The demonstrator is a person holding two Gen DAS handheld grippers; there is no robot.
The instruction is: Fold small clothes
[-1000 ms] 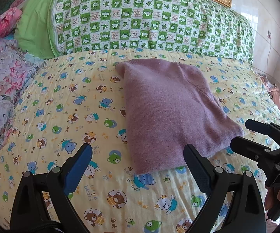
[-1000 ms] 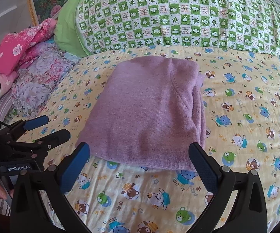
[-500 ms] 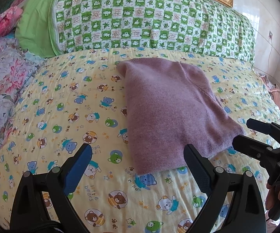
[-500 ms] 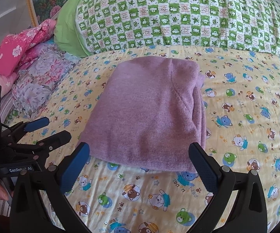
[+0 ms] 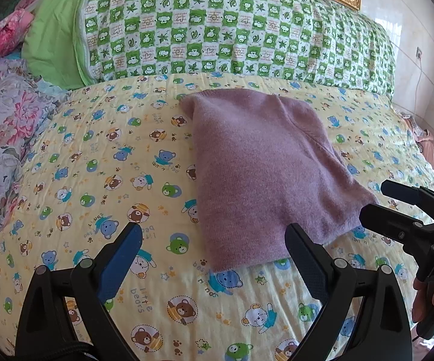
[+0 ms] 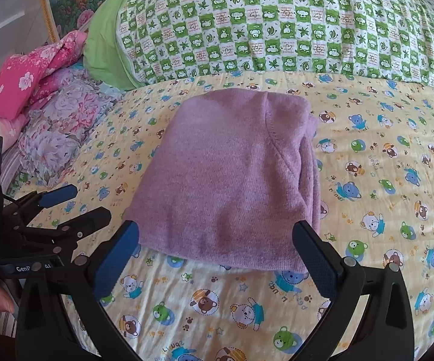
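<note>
Two tongs hover over a bed spread with a yellow bear-print sheet, a green checked pillow at its head and floral bedding beside it. Folded flat on the sheet lies a purple sweater. Left tongs and right tongs gape wide, gripping nothing, just short of the sweater's near edge.

Black left gripper frames, blue textured pads.
</note>
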